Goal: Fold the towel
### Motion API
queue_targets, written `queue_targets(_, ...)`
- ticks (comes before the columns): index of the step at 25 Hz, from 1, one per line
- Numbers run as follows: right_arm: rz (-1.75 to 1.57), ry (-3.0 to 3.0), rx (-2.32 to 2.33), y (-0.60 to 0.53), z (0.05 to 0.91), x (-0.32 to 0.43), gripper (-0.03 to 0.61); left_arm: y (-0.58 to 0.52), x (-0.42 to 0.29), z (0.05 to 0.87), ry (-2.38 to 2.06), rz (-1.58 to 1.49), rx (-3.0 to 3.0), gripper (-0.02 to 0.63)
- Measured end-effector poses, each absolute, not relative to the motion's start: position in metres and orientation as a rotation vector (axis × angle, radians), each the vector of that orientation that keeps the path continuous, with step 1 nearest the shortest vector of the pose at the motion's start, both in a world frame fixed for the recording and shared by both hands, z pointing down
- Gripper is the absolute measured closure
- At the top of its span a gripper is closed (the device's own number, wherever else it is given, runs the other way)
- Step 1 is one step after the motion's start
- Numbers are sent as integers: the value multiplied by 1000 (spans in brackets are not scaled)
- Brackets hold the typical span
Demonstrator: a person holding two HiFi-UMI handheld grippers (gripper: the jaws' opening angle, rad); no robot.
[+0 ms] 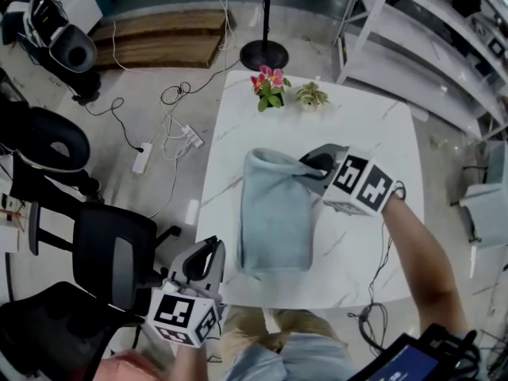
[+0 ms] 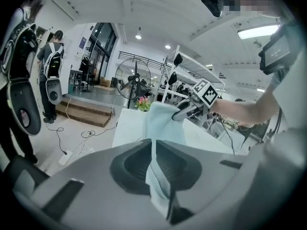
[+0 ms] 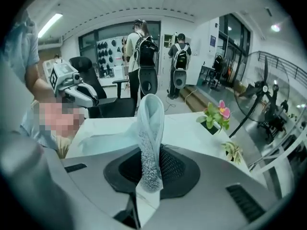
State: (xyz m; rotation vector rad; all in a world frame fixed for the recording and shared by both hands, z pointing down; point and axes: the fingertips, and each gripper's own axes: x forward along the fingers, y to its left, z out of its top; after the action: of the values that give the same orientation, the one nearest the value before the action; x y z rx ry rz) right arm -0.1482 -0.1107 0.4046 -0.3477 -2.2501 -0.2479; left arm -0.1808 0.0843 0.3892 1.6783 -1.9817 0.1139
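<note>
Both ends are gripped and the fold is about to start. The pale blue terry towel [image 1: 276, 213] lies lengthwise down the middle of the white marble-look table [image 1: 373, 133], most of it flat on the top.

The right gripper [image 1: 311, 165] is clamped on the towel's far end. Its own view shows a thick looped bunch of cloth pinched between the jaws and standing up past them. That end is lifted off the table, and the far edge curls up into a hump.

The left gripper [image 1: 214, 251] is at the table's near edge, by the towel's near-left corner. It is clenched too, with a thin strip of the towel nipped between nearly closed jaws. From there the cloth runs away towards the other gripper.

A small pink-flowered pot plant [image 1: 269, 86] and a little green pot plant [image 1: 310, 95] sit at the far edge, well apart from the towel.

Step in hand, as I judge it: the grasp is done and the far end is raised for a first fold, far end over near end.

The next move likely calls for the right gripper to carry its end up and over towards the person. It should land on the near edge while the left gripper pins its corner.

The right grip is a bunch rather than a clean corner, so the edges may land skewed. The free far corner needs watching.
</note>
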Motion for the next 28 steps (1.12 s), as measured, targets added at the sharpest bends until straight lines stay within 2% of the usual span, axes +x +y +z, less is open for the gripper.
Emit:
queue_targets(14,-744,-2370,-311,-32,374,-104,503,111,-145,370,-2065,105,1670,583)
queue_targets(28,-1214,-2217,-227,32,456,-71,494,142,-121,388,-2076,131,1614,583)
